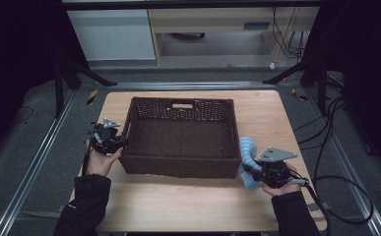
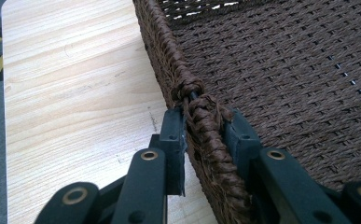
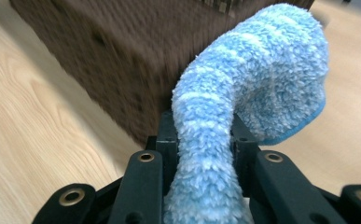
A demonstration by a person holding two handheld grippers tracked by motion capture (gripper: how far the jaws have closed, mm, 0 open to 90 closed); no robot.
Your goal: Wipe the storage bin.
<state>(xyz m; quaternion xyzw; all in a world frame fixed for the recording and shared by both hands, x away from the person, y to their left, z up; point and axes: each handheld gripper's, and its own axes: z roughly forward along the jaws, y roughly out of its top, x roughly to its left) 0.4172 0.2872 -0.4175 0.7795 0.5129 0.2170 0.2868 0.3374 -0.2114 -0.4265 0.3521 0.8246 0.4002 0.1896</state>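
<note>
Right gripper (image 3: 201,135) clamps blue cloth (image 3: 257,79) beside basket (image 1: 178,164) corner

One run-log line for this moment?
left gripper: shut on basket rim | right gripper: shut on sock, right of basket | basket: empty

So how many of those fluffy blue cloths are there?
1. The blue cloth is clamped in the right hand-held gripper, just outside the brown basket's right front corner. None seen inside the basket.

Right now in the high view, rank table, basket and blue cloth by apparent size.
1. Table
2. Basket
3. Blue cloth, partly hidden by the right gripper, yet clearly smallest.
</note>
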